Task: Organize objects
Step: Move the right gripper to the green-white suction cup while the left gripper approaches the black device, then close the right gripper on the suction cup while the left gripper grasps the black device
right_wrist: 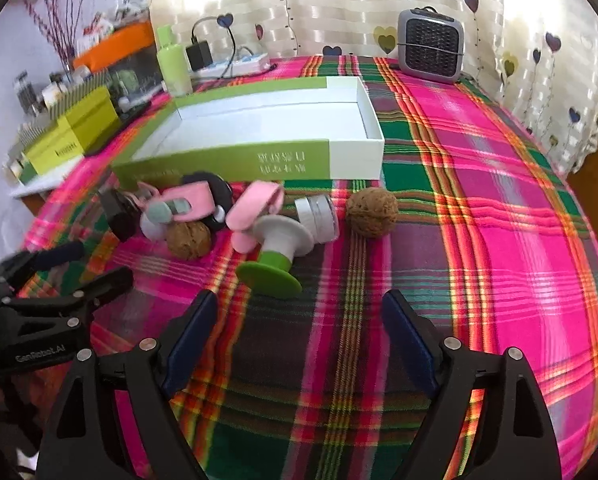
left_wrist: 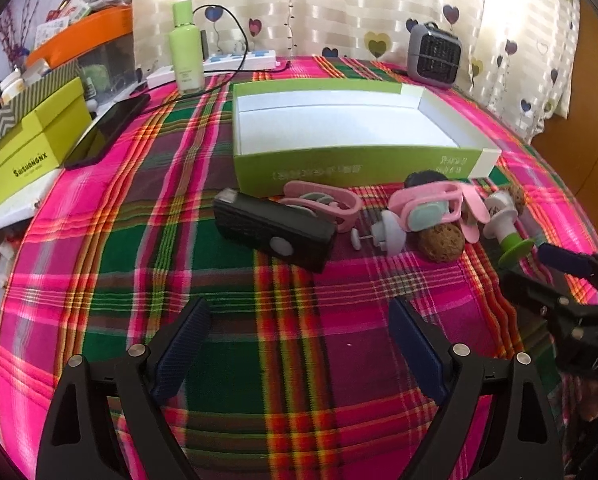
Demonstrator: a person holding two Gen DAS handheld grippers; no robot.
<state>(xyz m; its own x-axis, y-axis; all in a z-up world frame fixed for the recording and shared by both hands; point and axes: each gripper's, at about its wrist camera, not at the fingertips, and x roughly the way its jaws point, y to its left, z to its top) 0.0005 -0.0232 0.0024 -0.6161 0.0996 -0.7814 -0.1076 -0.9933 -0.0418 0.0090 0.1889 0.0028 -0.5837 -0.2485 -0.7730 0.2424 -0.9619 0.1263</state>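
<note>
Both the left gripper and right gripper hover wide apart and empty over the plaid surface, while the clutter (walnut, pink clips) lies beside the empty green box, presumably its destination.

The left gripper, jaws spread wide and empty, hovers over a pink, green and red plaid cloth covering the worktop. Beyond it lie a black rectangular device, pink plastic clips, a brown walnut and an empty green-and-white cardboard tray.
</note>
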